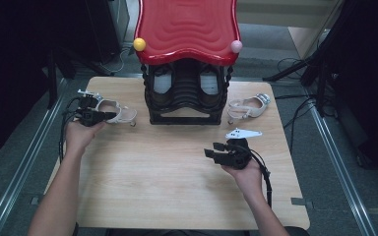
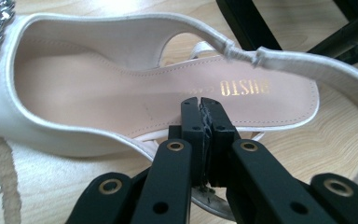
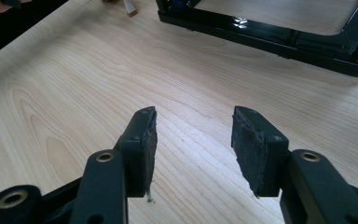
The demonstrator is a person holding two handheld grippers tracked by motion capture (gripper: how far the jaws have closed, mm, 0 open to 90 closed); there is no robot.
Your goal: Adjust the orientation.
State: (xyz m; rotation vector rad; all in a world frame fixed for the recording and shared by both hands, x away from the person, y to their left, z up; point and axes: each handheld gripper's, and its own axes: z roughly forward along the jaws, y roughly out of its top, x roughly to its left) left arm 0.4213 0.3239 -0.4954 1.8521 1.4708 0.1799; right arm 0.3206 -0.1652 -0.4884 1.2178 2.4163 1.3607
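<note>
Cream slingback sandal [image 2: 121, 88], gold-lettered insole

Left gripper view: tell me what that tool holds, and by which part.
The left tool is shut on the sandal's near side edge, beside the insole. The right tool is open over bare table.

Each hand-held gripper, the left [image 1: 109, 116] and the right [image 1: 215, 149], is matte black, with flat linkage arms pinned by brass-ringed rivets and jaws faced with dark, roughened pads [image 3: 251, 147]. A black cable [image 1: 266, 178] trails behind the right one, and a pale grey three-cornered plate [image 1: 242, 133] sits on top of it. The forearms are bare, without sleeves.
</note>
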